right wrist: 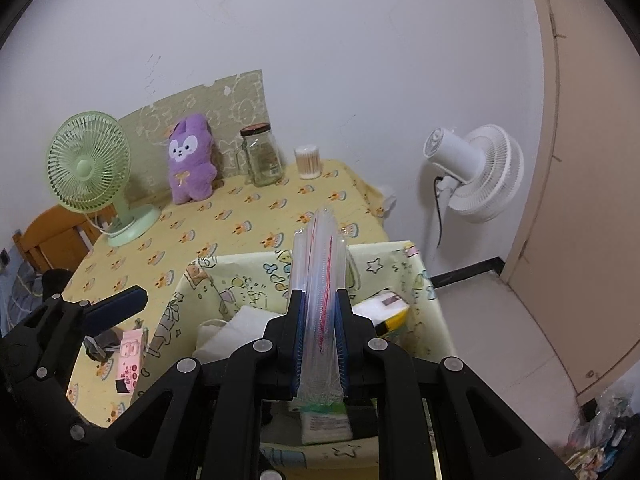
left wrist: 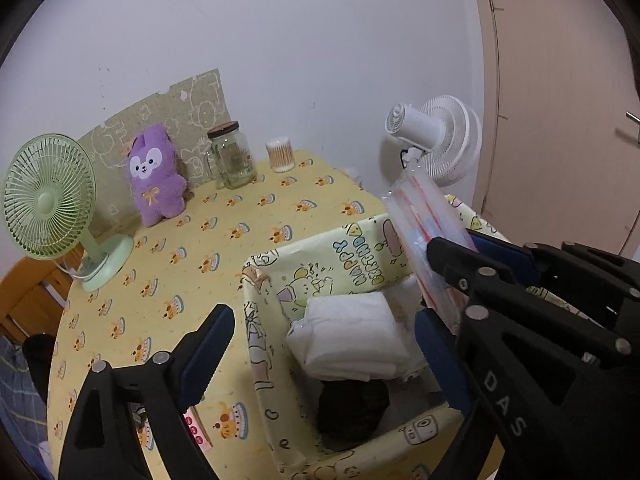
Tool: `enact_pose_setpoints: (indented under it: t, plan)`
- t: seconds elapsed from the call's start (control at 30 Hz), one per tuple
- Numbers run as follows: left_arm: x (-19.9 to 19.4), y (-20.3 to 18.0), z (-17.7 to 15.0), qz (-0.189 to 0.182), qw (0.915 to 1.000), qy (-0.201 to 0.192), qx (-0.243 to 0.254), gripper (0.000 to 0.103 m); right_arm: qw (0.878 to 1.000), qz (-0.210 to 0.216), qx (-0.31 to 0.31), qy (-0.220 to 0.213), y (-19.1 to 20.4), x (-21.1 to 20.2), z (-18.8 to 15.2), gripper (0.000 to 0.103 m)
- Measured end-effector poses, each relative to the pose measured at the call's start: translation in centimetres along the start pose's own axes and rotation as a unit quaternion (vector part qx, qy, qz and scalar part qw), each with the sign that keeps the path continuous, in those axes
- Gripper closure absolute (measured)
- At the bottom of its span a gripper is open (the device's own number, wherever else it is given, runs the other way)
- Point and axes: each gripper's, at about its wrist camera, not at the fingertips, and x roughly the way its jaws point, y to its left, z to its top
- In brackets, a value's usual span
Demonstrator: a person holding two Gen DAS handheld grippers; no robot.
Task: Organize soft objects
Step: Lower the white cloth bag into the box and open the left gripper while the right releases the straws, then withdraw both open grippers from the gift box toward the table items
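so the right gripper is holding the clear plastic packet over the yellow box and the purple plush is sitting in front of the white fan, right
Not quite. The purple plush sits beside the green fan on the table, propped against the patterned board; the white fan stands off the table by the wall. The right wrist view shows this. The rest holds: the right gripper is shut on the clear plastic packet over the yellow box.

The left gripper (left wrist: 324, 344) points down at a slant, its jaws standing wide apart with nothing pressed between the blue pads (left wrist: 208, 354). The right gripper (right wrist: 320, 332) also tilts downward; its jaws are nearly closed and clamp a clear plastic packet (right wrist: 320, 264), held upright, probably by its lower part. In the left wrist view the right gripper crosses in front of the left one.
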Motion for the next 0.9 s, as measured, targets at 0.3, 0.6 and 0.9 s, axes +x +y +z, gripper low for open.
enact_pose_setpoints:
  t: [0.3, 0.6, 0.9]
  plan:
    - [0.6, 0.9, -0.5, -0.011, 0.9998, 0.012, -0.01, 0.008, 0.999, 0.03, -0.001, 0.027, 0.7, 1.5, -0.2, 0.062]
    - [0.4, 1.3, -0.8, -0.017, 0.9995, 0.013, -0.022, 0.005, 1.0, 0.002, -0.018, 0.007, 1.4, 0.5, -0.2, 0.019]
    - [-1.7, 2.1, -1.0, -0.025, 0.999, -0.019, -0.033, 0.005, 0.999, -0.025, -0.018, -0.028, 2.0, -1.9, -0.2, 0.004]
